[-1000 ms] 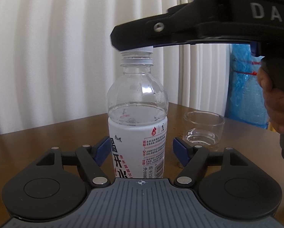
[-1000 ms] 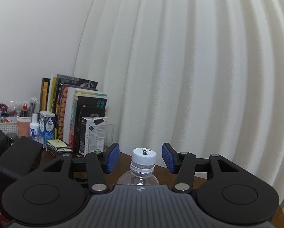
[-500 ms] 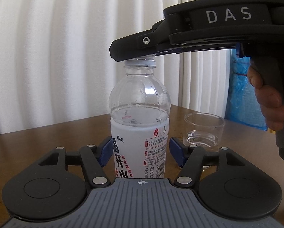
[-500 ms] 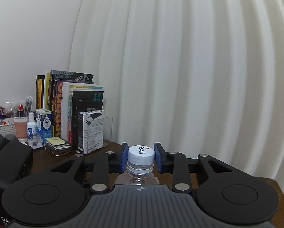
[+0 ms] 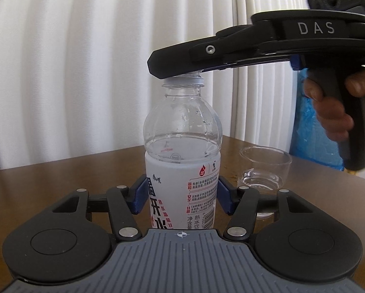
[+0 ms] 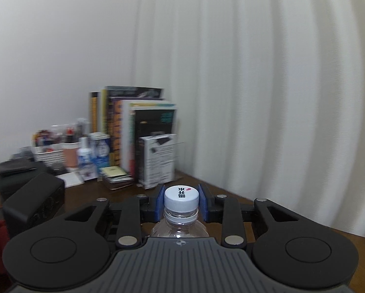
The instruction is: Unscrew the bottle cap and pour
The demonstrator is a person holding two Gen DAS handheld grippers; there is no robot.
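A clear water bottle (image 5: 182, 131) with a white label stands upright on the brown table (image 5: 60, 178), partly full. My left gripper (image 5: 181, 195) is shut on its labelled body, blue pads pressing both sides. The right gripper (image 5: 175, 73) reaches in from the right over the bottle top, held by a hand (image 5: 329, 107). In the right wrist view the white cap (image 6: 181, 198) sits squeezed between the blue pads (image 6: 160, 201) of my right gripper (image 6: 181, 201), which is shut on it. A small clear glass cup (image 5: 265, 167) stands just right of the bottle.
Books (image 6: 133, 134), a white box (image 6: 158, 161), small bottles and a pen basket (image 6: 48, 149) crowd the table's far left corner by the wall. White curtains (image 6: 255, 97) hang behind. A blue plastic bag (image 5: 314, 136) lies beyond the table's right edge.
Both grippers closed: the left onto the bottle body, the right onto the cap. The right gripper then swung round with the cap, and the books shifted right in its view.
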